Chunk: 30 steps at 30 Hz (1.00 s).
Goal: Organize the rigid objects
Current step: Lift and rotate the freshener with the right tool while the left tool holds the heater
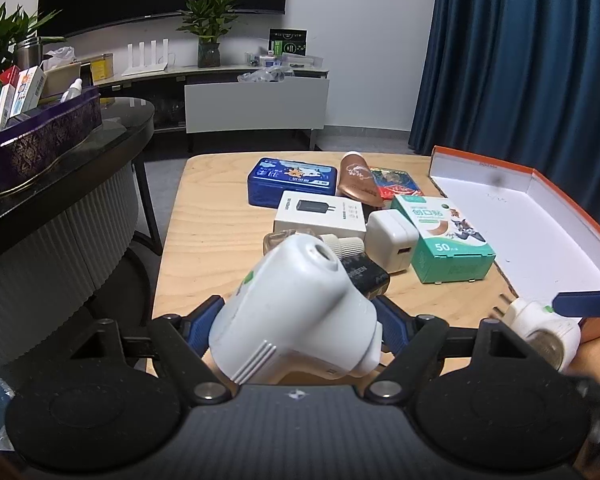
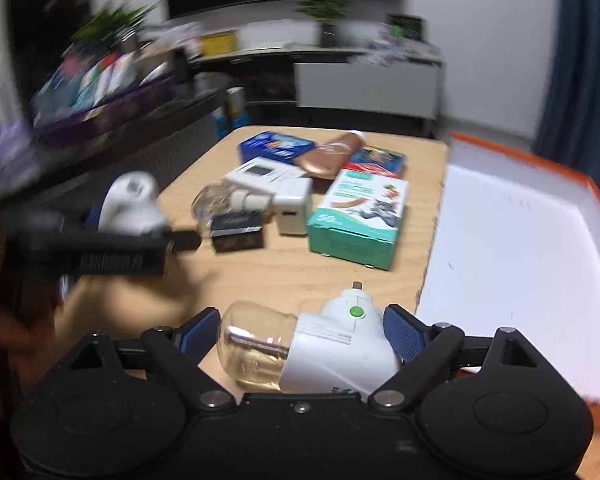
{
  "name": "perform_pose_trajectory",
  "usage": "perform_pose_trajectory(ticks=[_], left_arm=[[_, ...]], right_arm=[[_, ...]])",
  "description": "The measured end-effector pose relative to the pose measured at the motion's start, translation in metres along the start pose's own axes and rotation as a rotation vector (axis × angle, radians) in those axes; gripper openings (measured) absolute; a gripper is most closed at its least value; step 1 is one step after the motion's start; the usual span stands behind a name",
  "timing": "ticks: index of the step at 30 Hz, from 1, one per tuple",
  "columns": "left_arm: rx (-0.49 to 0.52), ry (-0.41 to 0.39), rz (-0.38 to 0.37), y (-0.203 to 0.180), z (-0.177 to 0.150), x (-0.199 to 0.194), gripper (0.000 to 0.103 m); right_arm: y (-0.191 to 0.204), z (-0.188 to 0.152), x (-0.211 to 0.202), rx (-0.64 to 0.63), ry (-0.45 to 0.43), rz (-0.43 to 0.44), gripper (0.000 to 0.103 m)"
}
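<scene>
My left gripper (image 1: 298,322) is shut on a white plug-in heater body (image 1: 296,316), held above the near edge of the wooden table (image 1: 204,216); it also shows in the right wrist view (image 2: 130,204). My right gripper (image 2: 300,334) is shut on a white plug-in repellent unit with a clear bottle (image 2: 312,348), also seen at the right in the left wrist view (image 1: 540,328), beside the orange-rimmed white box lid (image 2: 520,240).
On the table lie a blue tin (image 1: 292,180), a white charger box (image 1: 320,214), a white USB charger (image 1: 392,246), a black charger (image 1: 366,276), a teal plaster box (image 1: 444,240), a copper tube (image 1: 358,180) and a loose clear bottle (image 2: 220,200). A dark side table (image 1: 60,184) stands left.
</scene>
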<state>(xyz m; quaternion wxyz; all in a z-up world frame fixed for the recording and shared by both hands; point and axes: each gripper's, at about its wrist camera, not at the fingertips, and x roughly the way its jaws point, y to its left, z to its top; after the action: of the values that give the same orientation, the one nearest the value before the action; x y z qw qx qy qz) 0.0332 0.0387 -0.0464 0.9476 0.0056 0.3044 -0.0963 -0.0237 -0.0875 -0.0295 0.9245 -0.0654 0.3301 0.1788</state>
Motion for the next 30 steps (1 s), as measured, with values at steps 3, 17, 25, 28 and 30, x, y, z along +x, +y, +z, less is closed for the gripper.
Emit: perform_pose_trajectory(ticks=[3,17,25,28,30], left_arm=[[-0.005,-0.004,-0.002,0.001,-0.001,-0.001,0.082],[-0.001,-0.009,-0.014,-0.001,-0.001,-0.003,0.082],[-0.023,-0.017,-0.015,0.003,0.000,-0.004,0.082],[-0.023,-0.017,-0.015,0.002,0.001,-0.003,0.082],[-0.022,-0.014,-0.016,0.002,0.000,-0.003,0.082]], right_arm=[[-0.002,-0.007,0.004,-0.033,-0.025,0.007,0.103],[0.030,-0.006,0.020,-0.216,0.023,-0.141,0.103],[0.015,-0.018,0.003,-0.331,-0.086,-0.067,0.103],[0.018,-0.024,-0.012,-0.450,-0.163,-0.065,0.103],[0.020,-0.026,-0.015,-0.500,-0.179,-0.067,0.103]])
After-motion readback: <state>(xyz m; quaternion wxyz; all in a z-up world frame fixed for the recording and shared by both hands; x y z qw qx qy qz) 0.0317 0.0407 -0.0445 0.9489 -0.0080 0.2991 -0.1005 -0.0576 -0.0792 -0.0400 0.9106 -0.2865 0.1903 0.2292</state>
